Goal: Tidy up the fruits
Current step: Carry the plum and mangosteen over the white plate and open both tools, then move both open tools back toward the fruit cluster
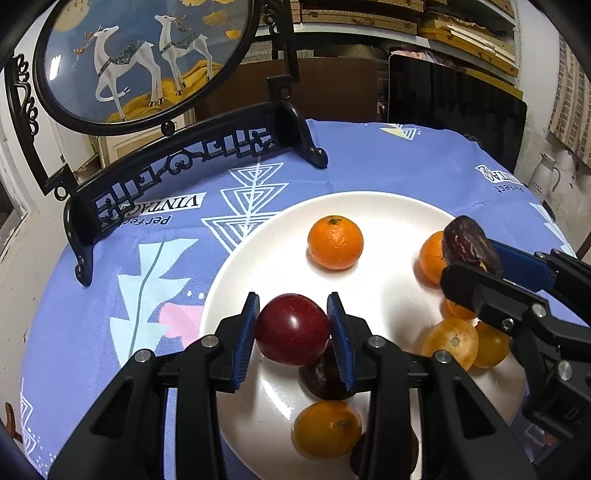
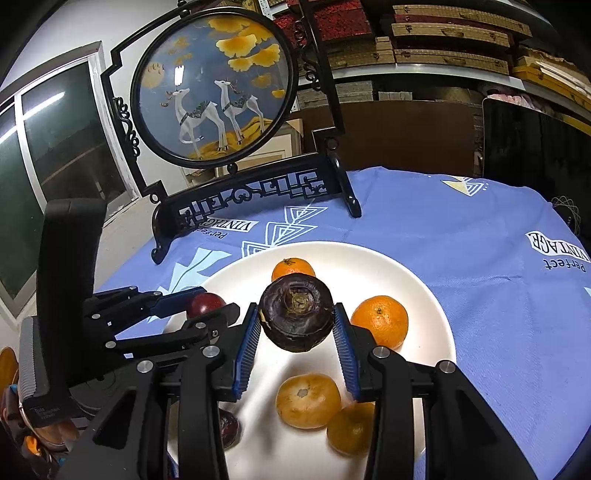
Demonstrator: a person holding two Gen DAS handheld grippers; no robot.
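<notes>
A white plate (image 1: pixel 369 210) on the blue cloth holds several oranges, among them one at the far side (image 1: pixel 335 242) and yellower ones nearer (image 1: pixel 327 428). My left gripper (image 1: pixel 291 332) is shut on a red plum (image 1: pixel 291 328), held just above the plate's near left part; another dark fruit (image 1: pixel 325 380) lies under it. My right gripper (image 2: pixel 295 325) is shut on a dark purple wrinkled fruit (image 2: pixel 295 314), held above the plate's middle (image 2: pixel 369 254). That right gripper also shows in the left wrist view (image 1: pixel 476 266).
A black carved stand with a round deer picture (image 1: pixel 140 59) stands at the table's far left. The blue patterned cloth (image 1: pixel 388 158) covers the table around the plate. Shelves with boxes (image 1: pixel 461 33) and a dark chair back (image 1: pixel 454 107) lie behind.
</notes>
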